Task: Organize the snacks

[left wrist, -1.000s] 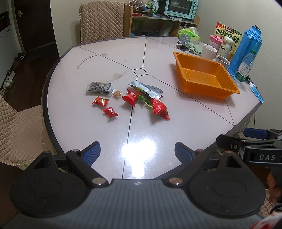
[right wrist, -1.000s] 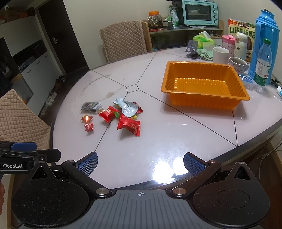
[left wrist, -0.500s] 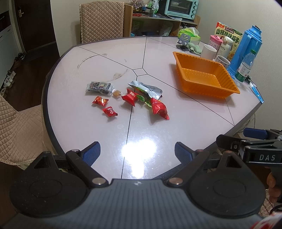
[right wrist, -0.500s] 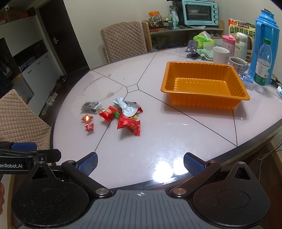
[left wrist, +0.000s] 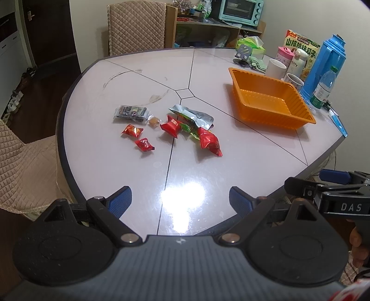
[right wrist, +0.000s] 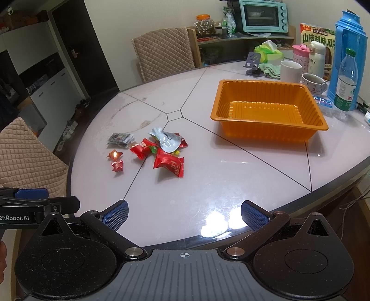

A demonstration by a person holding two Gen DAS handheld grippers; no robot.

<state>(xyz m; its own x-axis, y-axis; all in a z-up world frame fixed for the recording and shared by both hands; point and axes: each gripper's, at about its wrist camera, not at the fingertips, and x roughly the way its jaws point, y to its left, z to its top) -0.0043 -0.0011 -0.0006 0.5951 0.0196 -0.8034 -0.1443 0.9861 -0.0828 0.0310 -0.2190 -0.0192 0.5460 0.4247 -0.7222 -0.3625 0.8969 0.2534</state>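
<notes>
Glossy white table (left wrist: 242, 157); quilted chair (right wrist: 164, 55) behind; mint oven (right wrist: 263, 15).

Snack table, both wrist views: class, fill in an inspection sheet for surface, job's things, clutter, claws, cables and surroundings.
Surface: table, glossy, smeared.
Job's things: snack packets clustered on table; orange tray holds nothing.
Clutter: mugs, water bottle, blue flask behind tray.
Claws: left claw open; right claw open; both off the snacks.
Cables: one at table's right edge.
Surroundings: chairs, toaster oven.
</notes>
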